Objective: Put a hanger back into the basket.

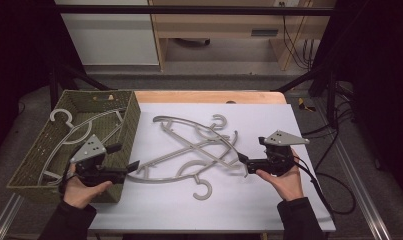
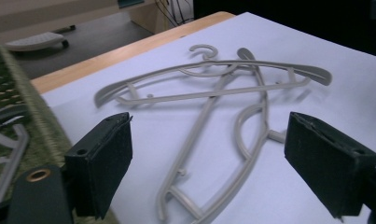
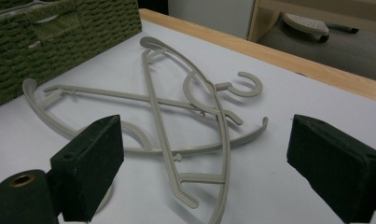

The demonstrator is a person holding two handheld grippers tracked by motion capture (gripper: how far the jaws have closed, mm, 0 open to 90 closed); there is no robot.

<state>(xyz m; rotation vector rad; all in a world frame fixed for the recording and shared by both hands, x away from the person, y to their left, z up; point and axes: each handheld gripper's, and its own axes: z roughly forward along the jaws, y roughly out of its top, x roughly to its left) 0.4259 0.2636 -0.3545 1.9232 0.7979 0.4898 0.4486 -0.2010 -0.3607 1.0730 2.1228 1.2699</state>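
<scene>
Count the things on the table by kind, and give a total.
Grey hangers: 3, namely hook-up hanger and hook-down hanger crossed on the white sheet, and basket hanger
Woven green basket: 1
Grippers: 2, left gripper and right gripper
Total: 6

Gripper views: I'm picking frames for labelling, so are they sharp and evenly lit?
Left gripper view: hangers fairly sharp, fingers near and soft, faint shadows. Right gripper view: hangers clear, basket slightly soft. High view: table evenly lit, surroundings dark.
</scene>
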